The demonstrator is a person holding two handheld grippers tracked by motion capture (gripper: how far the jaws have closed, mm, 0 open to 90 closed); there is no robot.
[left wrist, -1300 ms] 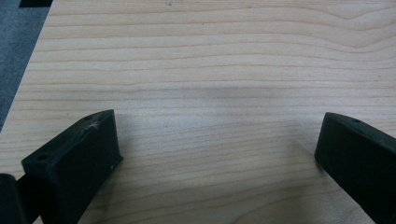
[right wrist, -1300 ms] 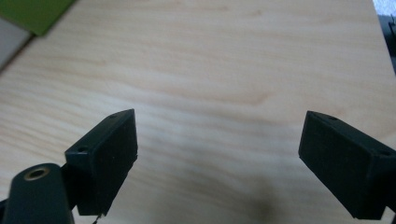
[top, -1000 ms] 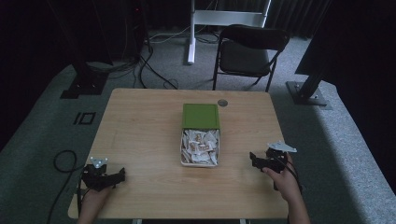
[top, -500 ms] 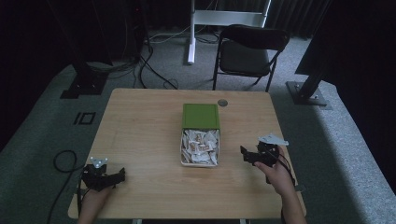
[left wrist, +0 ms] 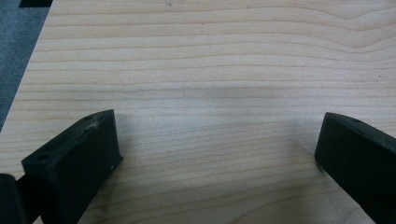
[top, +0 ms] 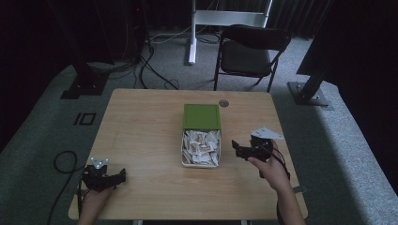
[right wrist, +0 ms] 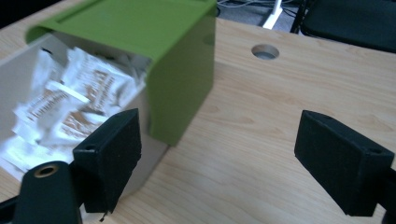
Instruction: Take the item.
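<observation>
Box, pale rectangular, sliding green lid point(top: 201, 116) half open, mid table point(top: 141, 122); white paper sachets point(top: 201, 145) inside: light, crinkly, slippery; pinch one by edge. Right hand-held gripper point(top: 245, 151) released, beside box; left hand-held gripper point(top: 110, 178) released, well apart.

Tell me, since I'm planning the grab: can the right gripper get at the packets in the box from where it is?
Probably yes. The right gripper is open beside the box, whose green lid covers just the far half; the packets lie uncovered, with bare table between.
</observation>
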